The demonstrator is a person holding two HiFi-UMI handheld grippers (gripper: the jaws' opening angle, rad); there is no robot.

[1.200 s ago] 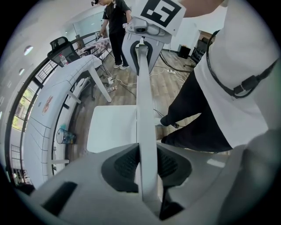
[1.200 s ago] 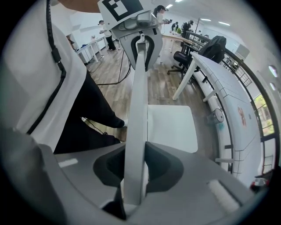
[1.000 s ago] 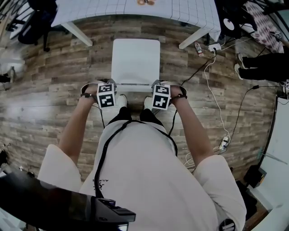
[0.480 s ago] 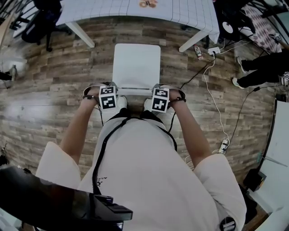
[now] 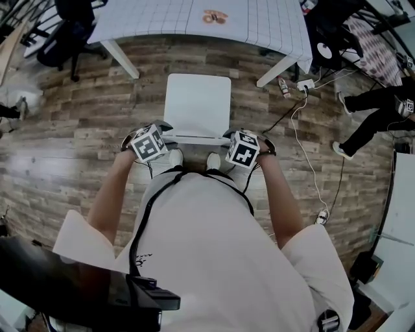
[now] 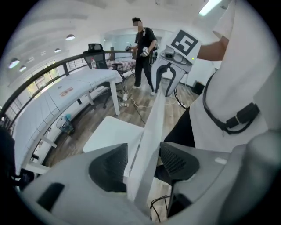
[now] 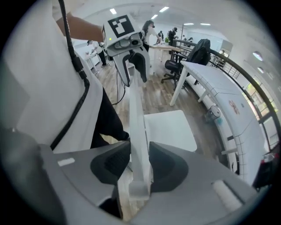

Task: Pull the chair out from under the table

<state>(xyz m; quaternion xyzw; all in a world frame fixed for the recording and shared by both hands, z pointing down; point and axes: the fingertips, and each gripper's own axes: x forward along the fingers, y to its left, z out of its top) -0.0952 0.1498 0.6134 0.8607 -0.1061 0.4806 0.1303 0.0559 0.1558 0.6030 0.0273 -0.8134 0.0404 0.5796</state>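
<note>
The white chair (image 5: 198, 104) stands on the wood floor, its seat out from under the white table (image 5: 162, 16). Both grippers straddle the top edge of its backrest (image 5: 194, 139). My left gripper (image 5: 155, 134) is at the backrest's left end. Its jaws are opening, and the backrest (image 6: 151, 132) runs between the pads with a gap on each side. At the right end, my right gripper (image 5: 238, 144) is opening too. There the backrest (image 7: 135, 118) lies between the pads, which stand close to it without pressing.
White cables and a power strip (image 5: 305, 68) trail over the floor right of the chair. A person (image 5: 373, 104) stands at the far right. A black office chair (image 5: 65, 32) sits by the table's left corner. A small bin (image 6: 66, 124) is under the table.
Both grippers have lifted a little off the backrest and rolled, so their marker cubes now tilt outward. More of the table shows beyond the chair than before.
</note>
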